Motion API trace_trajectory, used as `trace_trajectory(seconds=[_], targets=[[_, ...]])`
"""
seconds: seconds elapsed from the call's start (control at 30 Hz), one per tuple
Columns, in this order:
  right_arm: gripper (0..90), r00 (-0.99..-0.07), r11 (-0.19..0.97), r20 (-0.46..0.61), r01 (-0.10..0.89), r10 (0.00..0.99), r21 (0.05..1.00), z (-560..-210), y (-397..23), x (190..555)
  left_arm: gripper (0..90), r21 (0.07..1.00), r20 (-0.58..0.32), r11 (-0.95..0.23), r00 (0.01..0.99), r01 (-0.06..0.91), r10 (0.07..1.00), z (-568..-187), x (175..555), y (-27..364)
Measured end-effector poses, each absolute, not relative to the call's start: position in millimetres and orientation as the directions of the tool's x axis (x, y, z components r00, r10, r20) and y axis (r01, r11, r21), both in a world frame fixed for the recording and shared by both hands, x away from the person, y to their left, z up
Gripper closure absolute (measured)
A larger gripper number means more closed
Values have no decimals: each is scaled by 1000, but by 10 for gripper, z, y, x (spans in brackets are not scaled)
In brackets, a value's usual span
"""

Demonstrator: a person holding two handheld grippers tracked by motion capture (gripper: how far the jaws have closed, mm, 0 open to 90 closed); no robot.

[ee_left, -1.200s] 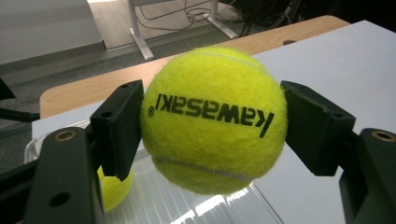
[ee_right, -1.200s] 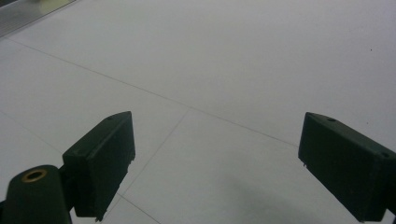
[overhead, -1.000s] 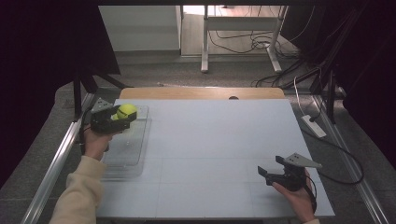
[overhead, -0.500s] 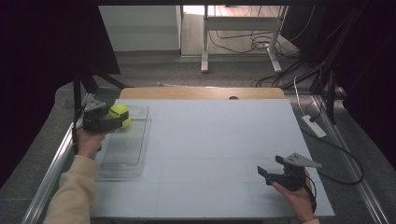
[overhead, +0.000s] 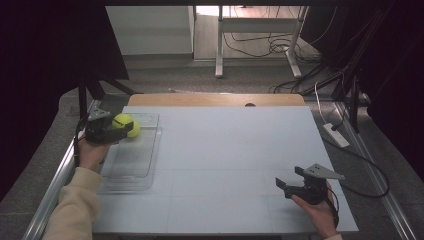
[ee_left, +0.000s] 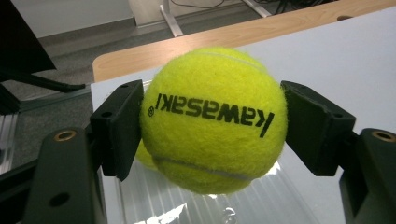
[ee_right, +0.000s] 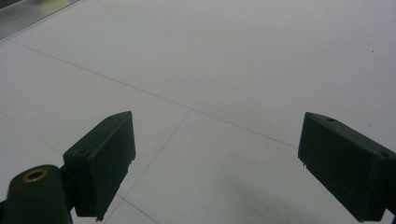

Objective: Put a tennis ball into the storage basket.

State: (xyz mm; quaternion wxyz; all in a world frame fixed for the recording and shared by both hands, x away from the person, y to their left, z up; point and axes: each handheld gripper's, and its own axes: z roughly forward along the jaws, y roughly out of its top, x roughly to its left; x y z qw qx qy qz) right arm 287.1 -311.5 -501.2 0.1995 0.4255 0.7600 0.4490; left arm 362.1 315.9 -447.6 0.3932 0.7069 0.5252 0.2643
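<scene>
Left claw (overhead: 121, 128) clamped square on the tennis ball (overhead: 126, 125), one pad on each side through its widest part, so no slipping out; ball hanging just above the far end of the clear tray (overhead: 131, 165), with a second ball (ee_left: 145, 156) peeking from behind. Carried leftward and slightly down from a second back. Right claw (overhead: 290, 182) spread wide, empty, parked low over bare tabletop (overhead: 230, 150), not moved.

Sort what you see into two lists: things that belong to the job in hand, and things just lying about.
Job in hand:
tennis ball
left gripper, shut on the ball
clear tray

Lying about:
power strip
floor cables
right gripper, open, idle
</scene>
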Motion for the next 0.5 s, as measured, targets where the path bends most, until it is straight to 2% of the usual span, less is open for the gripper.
trace_trajectory(seconds=[0.5], targets=[[111, -558, 237, 78, 470, 826, 850, -5023, -3112, 2879, 266, 816, -30, -152, 303, 558, 952, -4527, 3603, 3212]])
